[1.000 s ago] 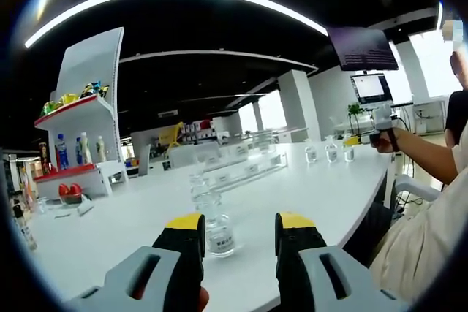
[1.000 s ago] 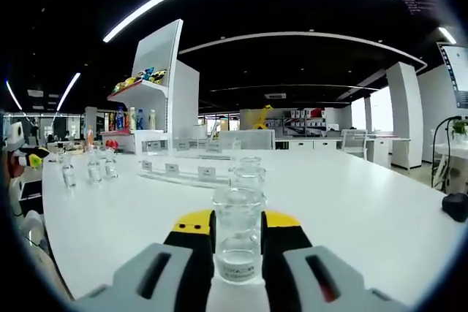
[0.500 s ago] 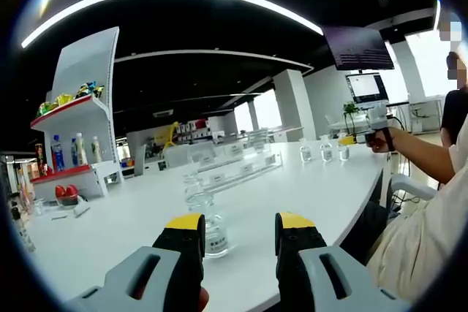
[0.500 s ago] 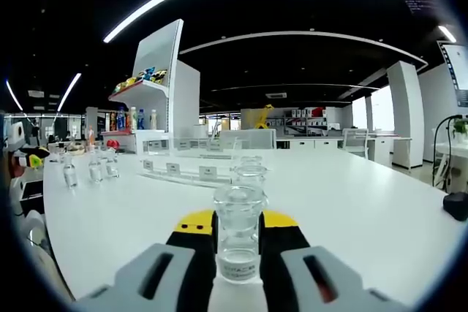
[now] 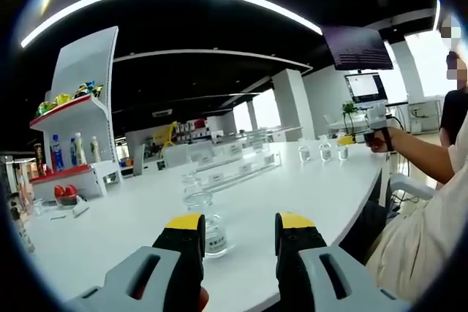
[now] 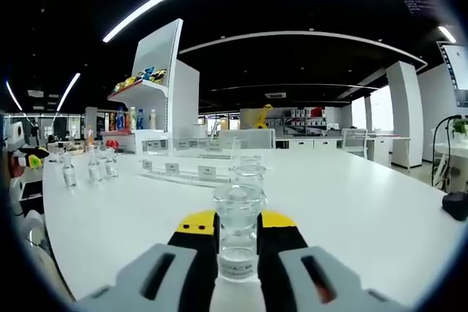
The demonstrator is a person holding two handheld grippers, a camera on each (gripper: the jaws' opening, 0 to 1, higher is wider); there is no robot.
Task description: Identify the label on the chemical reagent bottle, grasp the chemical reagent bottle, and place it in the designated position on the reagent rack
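A: On the left, what has changed?
B: Little. The left tongs (image 5: 240, 233) stay open; a bottle (image 5: 213, 233) stands on the bench (image 5: 307, 180) just ahead, nearer their left jaw, ungrasped.
A: And the right?
B: The right tongs (image 6: 238, 233) have closed tighter on their bottle (image 6: 238, 233), clamped between both jaws. I judge it ready to carry to the rack (image 6: 183, 171) ahead.

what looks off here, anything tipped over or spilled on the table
Nothing stands out. The reagent bottle stands upright between the right gripper jaws, the other bottles are upright, and the white table looks dry.
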